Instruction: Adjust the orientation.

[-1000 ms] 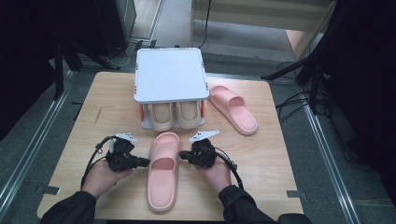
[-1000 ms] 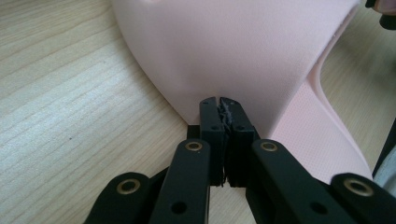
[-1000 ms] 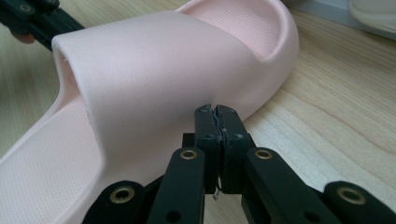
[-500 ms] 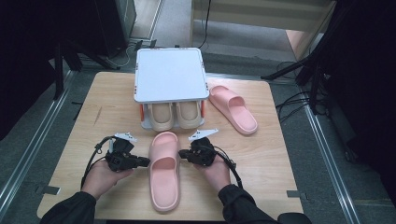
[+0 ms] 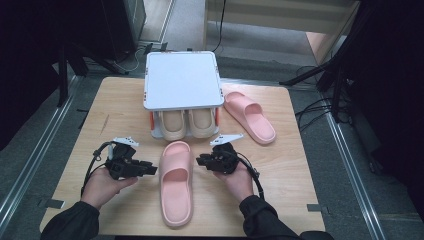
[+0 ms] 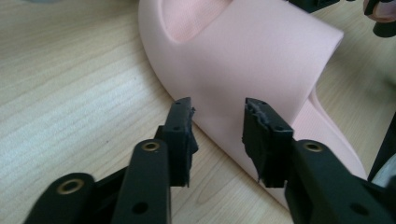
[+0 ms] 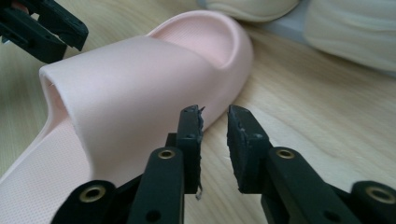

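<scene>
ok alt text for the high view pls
A pink foam slide sandal lies on a wooden table between two hand-held black claws, the left claw and right claw, both open beside it. Behind stands a white-topped rack holding beige slippers.

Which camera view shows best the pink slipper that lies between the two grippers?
The high view: there the whole pink slipper lies flat on the table, toe toward the rack. The left gripper view gives only its strap and one side edge close up, and the right gripper view its strap and toe end from the other side.
</scene>
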A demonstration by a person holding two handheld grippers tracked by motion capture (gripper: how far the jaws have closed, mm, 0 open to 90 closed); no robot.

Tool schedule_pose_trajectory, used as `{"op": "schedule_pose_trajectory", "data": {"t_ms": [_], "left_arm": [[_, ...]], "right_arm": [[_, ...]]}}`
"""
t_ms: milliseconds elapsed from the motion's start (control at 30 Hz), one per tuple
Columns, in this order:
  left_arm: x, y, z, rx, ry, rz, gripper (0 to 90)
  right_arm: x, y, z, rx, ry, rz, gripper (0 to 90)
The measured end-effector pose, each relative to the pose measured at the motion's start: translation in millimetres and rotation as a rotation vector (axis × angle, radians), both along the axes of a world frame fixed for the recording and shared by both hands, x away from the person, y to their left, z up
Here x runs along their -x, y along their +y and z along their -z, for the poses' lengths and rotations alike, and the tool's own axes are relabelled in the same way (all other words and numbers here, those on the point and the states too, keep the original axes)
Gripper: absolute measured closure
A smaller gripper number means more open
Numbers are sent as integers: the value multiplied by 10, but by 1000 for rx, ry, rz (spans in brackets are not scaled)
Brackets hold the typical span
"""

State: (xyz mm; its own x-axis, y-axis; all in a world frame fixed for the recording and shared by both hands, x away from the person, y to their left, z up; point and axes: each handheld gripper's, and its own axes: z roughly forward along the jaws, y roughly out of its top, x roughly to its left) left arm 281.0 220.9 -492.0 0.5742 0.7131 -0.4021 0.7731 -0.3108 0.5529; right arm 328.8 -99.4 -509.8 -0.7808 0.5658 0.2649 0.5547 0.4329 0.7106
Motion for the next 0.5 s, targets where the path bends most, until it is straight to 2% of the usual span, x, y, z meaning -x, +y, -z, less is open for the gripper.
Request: {"op": "schedule_pose_trajectory", "data": {"t_ms": [100, 200, 500], "left_arm": [[-29, 12, -16, 3, 1, 12, 579], [-54, 24, -30, 12, -3, 9, 560], [-58, 92, -50, 7, -6, 3, 525]], "right_arm": [[-26, -95, -42, -7, 1, 21, 738], [-56, -199, -77, -9, -2, 40, 736], [-172, -430, -177, -24, -9, 85, 731]]}}
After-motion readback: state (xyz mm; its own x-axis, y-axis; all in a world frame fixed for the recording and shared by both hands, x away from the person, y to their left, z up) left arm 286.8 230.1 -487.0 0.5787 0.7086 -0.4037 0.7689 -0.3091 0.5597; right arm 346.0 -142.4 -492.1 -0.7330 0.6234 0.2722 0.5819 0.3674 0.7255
